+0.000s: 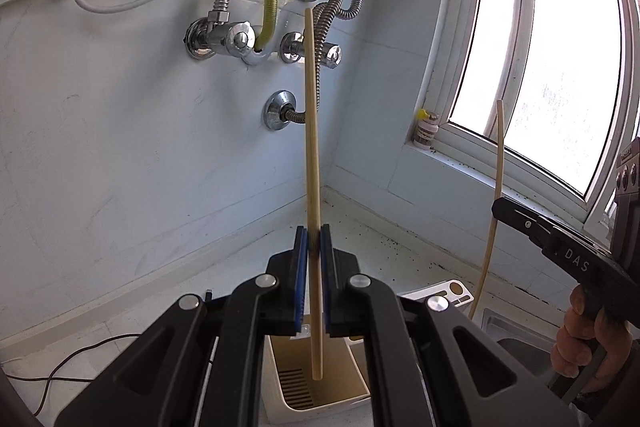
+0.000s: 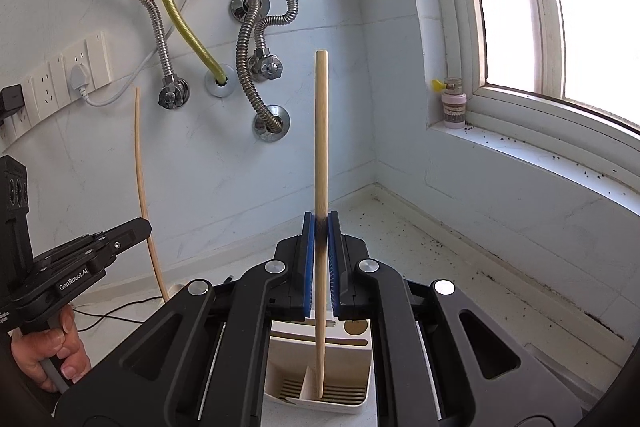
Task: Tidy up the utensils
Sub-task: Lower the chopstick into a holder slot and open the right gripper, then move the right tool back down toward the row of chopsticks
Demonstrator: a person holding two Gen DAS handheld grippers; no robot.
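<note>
Nearest each camera, the left gripper and right gripper are each clamped on an upright chopstick — the left chopstick, the right chopstick — lower tips hanging over the white slotted holder on the counter. Judged step: insertion; next, lower each tip into a compartment, then release. Beyond, wall pipes.

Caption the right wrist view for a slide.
Right gripper lowers a chopstick upright into the white utensil holder.
</note>
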